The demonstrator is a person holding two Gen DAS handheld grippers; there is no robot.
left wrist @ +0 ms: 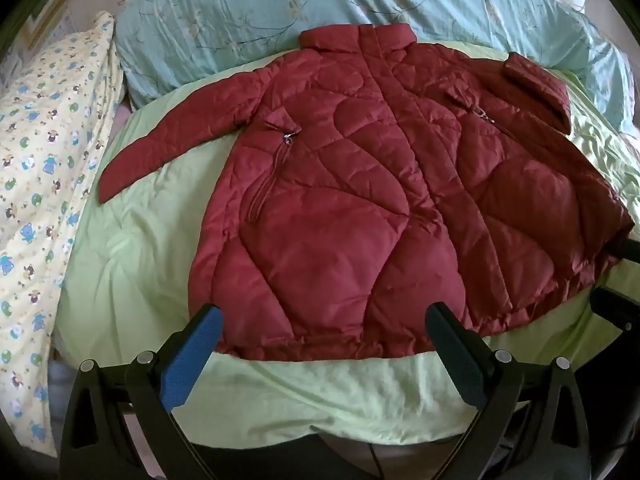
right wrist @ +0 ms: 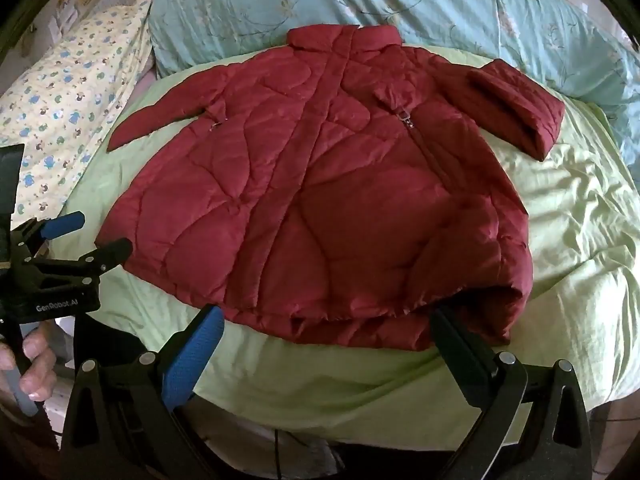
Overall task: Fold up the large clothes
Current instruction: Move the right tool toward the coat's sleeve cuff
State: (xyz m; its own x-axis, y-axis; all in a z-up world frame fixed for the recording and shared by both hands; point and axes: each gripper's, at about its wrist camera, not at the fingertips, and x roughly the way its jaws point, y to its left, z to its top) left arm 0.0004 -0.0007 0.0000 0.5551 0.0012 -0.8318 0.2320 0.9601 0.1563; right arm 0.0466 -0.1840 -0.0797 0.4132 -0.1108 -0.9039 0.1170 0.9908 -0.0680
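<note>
A dark red quilted jacket lies front up on a light green bedspread, collar at the far side, hem nearest me. Its left sleeve stretches out flat to the left. Its right sleeve is folded back on itself near the shoulder. My left gripper is open and empty, just above the hem. The jacket also shows in the right wrist view. My right gripper is open and empty at the hem's right part. The left gripper shows at that view's left edge, held by a hand.
A teal floral quilt lies rolled along the far side of the bed. A yellow patterned pillow lies at the left. The green bedspread is wrinkled to the right of the jacket. The bed's near edge drops off below the grippers.
</note>
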